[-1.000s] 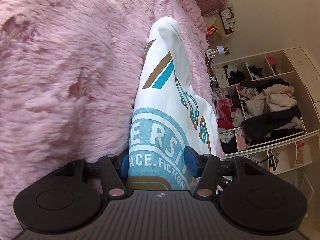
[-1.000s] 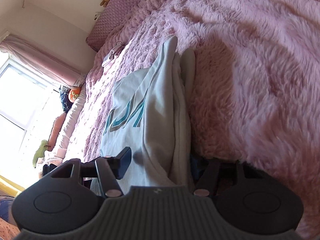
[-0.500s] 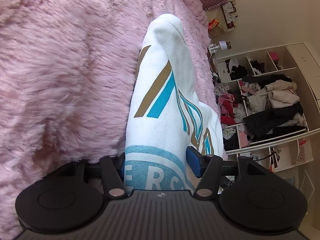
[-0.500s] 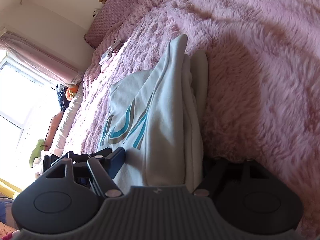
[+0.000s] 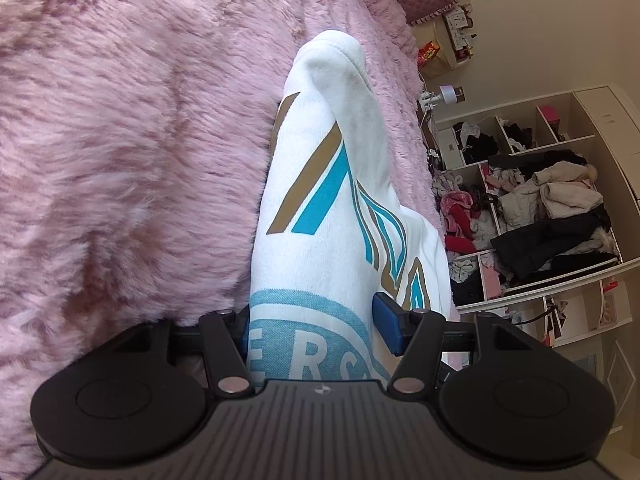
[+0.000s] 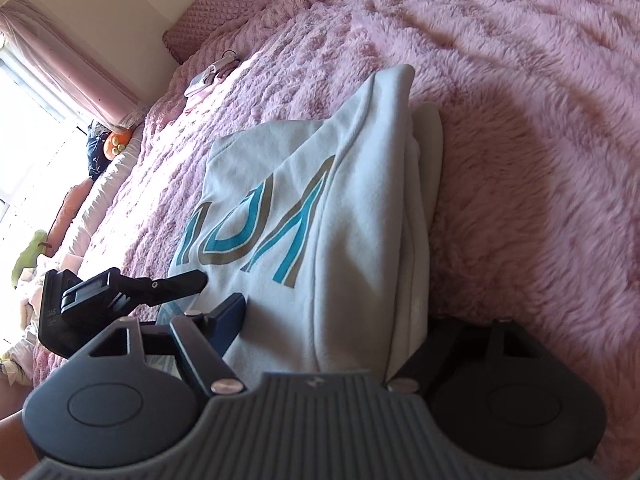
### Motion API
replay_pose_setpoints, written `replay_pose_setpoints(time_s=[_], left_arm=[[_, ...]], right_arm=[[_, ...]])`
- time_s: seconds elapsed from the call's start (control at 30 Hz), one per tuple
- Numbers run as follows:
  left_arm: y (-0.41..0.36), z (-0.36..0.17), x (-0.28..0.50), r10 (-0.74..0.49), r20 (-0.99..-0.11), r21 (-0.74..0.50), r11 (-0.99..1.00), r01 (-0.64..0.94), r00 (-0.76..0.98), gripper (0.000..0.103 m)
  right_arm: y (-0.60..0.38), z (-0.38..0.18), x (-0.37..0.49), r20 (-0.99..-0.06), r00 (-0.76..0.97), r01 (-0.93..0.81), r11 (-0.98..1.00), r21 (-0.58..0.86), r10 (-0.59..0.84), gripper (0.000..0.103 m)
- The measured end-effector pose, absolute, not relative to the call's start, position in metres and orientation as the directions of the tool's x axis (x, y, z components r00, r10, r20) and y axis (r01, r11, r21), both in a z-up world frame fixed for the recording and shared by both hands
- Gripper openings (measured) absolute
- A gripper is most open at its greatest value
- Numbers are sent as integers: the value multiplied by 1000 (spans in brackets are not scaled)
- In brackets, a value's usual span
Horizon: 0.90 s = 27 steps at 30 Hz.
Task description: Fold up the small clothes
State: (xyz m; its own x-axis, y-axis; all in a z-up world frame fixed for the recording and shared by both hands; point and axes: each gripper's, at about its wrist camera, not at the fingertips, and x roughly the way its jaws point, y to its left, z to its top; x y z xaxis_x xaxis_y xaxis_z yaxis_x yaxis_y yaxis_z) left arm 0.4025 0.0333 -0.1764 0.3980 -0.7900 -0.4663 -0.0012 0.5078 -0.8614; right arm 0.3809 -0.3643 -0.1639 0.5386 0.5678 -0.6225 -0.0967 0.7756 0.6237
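Note:
A small white sweatshirt (image 5: 332,200) with blue and tan print lies folded on the pink furry bedspread (image 5: 120,140). My left gripper (image 5: 312,320) has its jaws wide apart on either side of the sweatshirt's printed end, with the cloth bulging between them. In the right wrist view the sweatshirt (image 6: 320,208) lies in stacked layers, and my right gripper (image 6: 332,324) straddles its thick folded edge with jaws spread. The left gripper (image 6: 120,292) shows at the left of that view.
Open shelves (image 5: 540,208) stuffed with clothes stand beyond the bed's edge. A quilted pink pillow (image 6: 224,4) lies at the head of the bed, with a small item (image 6: 212,76) near it. A window with pink curtains (image 6: 60,60) is on the far side.
Both grippers have pulled back along the sweatshirt, so more of it shows ahead of them. The right view has swung to show the print and the left gripper.

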Motion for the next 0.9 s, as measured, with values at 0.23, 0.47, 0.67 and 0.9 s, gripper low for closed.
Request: replay_pose_setpoints(time_s=[0.23, 0.47, 0.67, 0.9], left_arm=[[27, -170, 398, -764, -490, -834, 551, 28, 420, 54], [23, -143, 384, -728, -484, -809, 583, 68, 485, 33], [22, -88, 363, -726, -432, -781, 598, 181, 536, 31], [61, -27, 321, -701, -380, -772, 600, 210, 604, 31]], right_arm=[[-362, -161, 378, -634, 554, -92, 796, 598, 540, 58], [-363, -141, 372, -637, 573, -48, 797, 603, 516, 31], [-354, -98, 354, -628, 604, -68, 818, 572, 490, 22], [-324, -30, 317, -552, 632, -146, 784, 603, 543, 22]])
